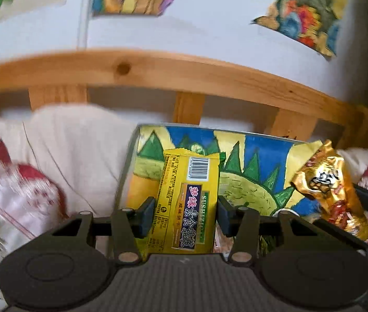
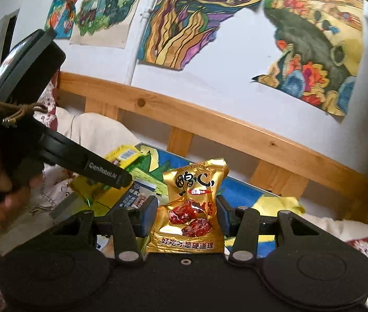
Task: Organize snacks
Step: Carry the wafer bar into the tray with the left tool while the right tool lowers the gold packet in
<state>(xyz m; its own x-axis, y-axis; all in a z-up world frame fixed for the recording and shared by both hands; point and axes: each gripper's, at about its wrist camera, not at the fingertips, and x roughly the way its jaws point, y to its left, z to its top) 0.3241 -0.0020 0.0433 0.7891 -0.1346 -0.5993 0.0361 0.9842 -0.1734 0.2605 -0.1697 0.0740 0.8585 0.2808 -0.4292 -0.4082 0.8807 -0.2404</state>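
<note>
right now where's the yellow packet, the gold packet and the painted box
yellow packet (image 1: 187, 202), left wrist view, on its dark label band
gold packet (image 2: 191, 205), right wrist view, on the red food picture
painted box (image 1: 259, 161), left wrist view, on its blue painted part

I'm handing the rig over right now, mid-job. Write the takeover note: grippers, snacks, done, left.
Left gripper: shut on the yellow biscuit packet, held above the painted box.
Right gripper: shut on the gold snack pouch, also over the box.
Done: both snacks picked up; at least one blue packet seems to lie in the box.
Left: set both packets down in order, then release. The final spot is not shown.
</note>
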